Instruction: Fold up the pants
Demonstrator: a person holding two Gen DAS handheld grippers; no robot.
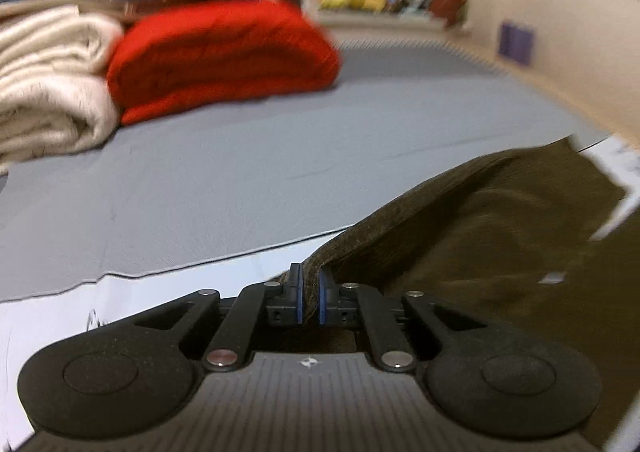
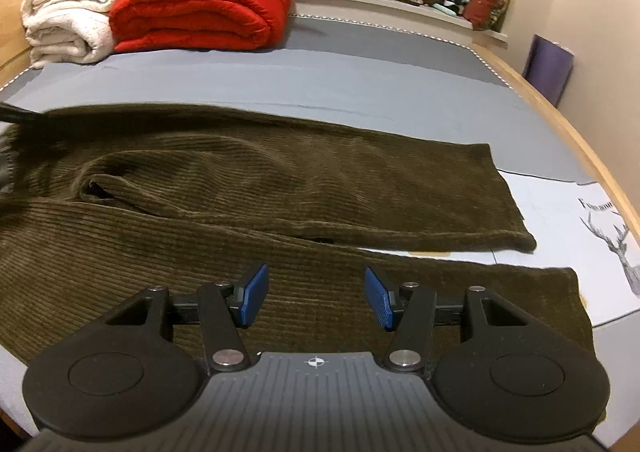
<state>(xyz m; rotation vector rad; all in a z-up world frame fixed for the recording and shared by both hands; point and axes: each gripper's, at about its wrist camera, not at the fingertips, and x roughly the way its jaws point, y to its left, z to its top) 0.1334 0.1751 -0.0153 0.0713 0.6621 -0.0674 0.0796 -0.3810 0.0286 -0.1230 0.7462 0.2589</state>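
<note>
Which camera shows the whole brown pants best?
The right wrist view: the corduroy pants lie spread on the bed with both legs and hems visible. The left wrist view shows only a blurry lifted edge of them, pinched in the left gripper, whose jaws are shut on it.

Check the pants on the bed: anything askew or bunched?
Yes. The olive corduroy pants have a raised, bunched fold near the crotch, so the upper leg is not flat. The two leg hems are staggered, not aligned. The left hand-held gripper is pinching one edge.
</note>
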